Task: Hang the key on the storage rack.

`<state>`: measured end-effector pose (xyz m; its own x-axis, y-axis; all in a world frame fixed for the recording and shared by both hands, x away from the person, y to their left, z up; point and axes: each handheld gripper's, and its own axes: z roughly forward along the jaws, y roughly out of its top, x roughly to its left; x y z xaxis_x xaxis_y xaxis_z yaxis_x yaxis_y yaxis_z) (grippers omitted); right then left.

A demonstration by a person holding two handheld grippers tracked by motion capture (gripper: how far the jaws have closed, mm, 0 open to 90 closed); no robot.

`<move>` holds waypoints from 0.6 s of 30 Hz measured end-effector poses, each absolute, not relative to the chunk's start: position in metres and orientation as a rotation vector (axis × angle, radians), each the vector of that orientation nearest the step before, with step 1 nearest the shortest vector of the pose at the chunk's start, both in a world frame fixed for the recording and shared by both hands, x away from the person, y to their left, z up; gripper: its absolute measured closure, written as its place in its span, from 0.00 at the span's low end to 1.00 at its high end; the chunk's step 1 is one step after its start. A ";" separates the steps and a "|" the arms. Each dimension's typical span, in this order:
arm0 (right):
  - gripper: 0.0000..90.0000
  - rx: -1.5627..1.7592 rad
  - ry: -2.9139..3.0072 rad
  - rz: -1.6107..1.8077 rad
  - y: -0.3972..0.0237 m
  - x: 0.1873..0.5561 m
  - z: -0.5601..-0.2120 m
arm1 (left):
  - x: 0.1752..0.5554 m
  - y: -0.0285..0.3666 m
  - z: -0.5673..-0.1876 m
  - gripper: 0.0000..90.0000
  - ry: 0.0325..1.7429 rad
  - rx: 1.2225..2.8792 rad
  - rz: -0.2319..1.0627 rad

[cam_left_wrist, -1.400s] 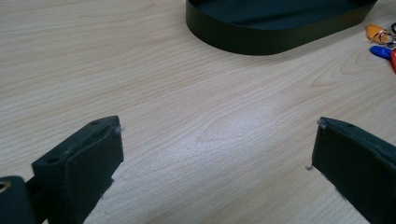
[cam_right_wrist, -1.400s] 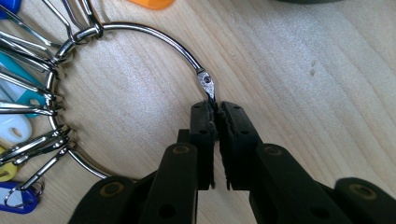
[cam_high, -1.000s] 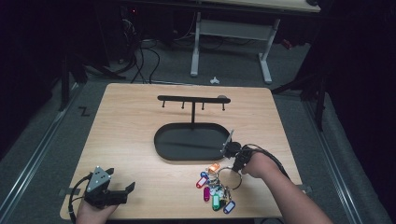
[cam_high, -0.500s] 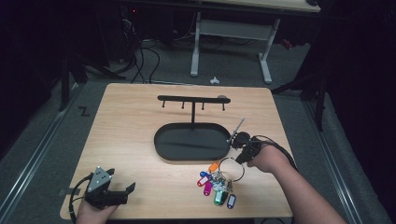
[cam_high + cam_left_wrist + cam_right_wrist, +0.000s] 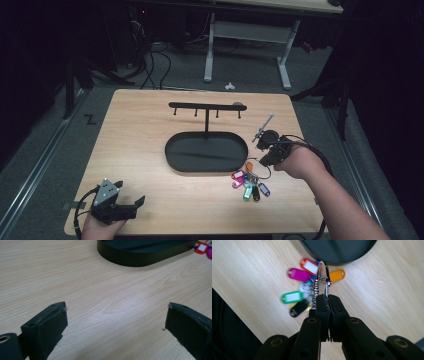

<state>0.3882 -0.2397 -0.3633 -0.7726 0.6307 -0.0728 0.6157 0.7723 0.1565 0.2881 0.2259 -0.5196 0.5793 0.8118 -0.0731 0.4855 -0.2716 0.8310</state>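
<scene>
Right gripper [image 5: 327,298] clamps the ring [image 5: 323,277] of tagged keys [image 5: 248,181] just beside the tray [image 5: 206,152]; left gripper [image 5: 116,322], jaws apart, idles well away. Keeping the clamp firm should stop tags swinging.

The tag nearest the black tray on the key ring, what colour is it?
Orange; it shows best in the right gripper view, beside the tray.

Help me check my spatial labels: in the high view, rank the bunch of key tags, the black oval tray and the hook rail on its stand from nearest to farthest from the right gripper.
1. Bunch of key tags: just below the right gripper, on its ring.
2. Black oval tray: to its left, at the table's middle.
3. Hook rail: behind the tray, toward the far edge.
</scene>
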 end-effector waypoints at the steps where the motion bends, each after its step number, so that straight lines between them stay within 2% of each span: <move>1: 0.98 1.003 2.835 0.187 -0.240 0.388 -0.359 | 0.288 0.226 -0.520 0.05 1.043 1.927 0.468; 18: 0.98 0.995 2.759 0.219 -0.239 0.396 -0.302 | 0.288 0.226 -0.520 0.06 1.043 1.931 0.468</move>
